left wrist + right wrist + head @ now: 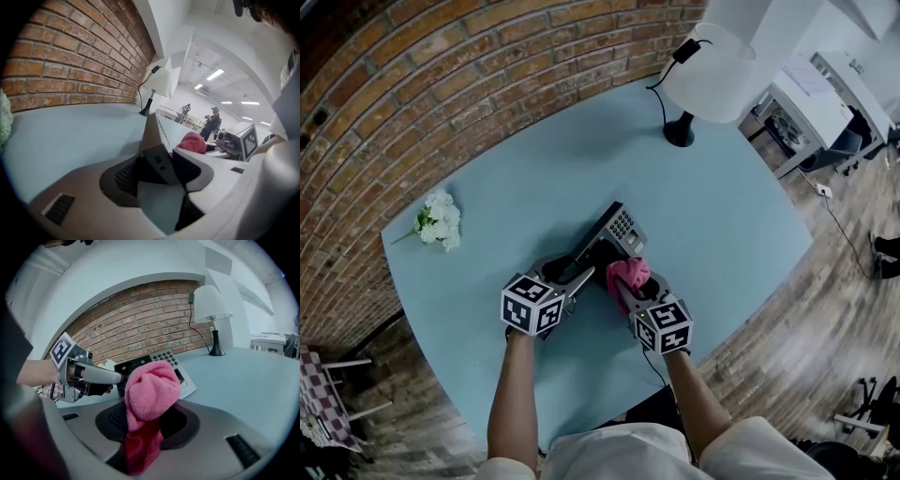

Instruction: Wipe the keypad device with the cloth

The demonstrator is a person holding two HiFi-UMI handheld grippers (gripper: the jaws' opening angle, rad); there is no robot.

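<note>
Head view: keypad device (617, 230) is lying on the blue counter (534, 178). Left gripper (578, 274) is clamping the device's near end. Right gripper (145, 425) is pinching a bunched pink cloth (152, 390), holding it just beside the keys.

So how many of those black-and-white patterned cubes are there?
2. One black-and-white marker cube sits on the left gripper, clamped on the grey keypad device; the other on the right gripper, holding the pink cloth. None seems hidden.
</note>
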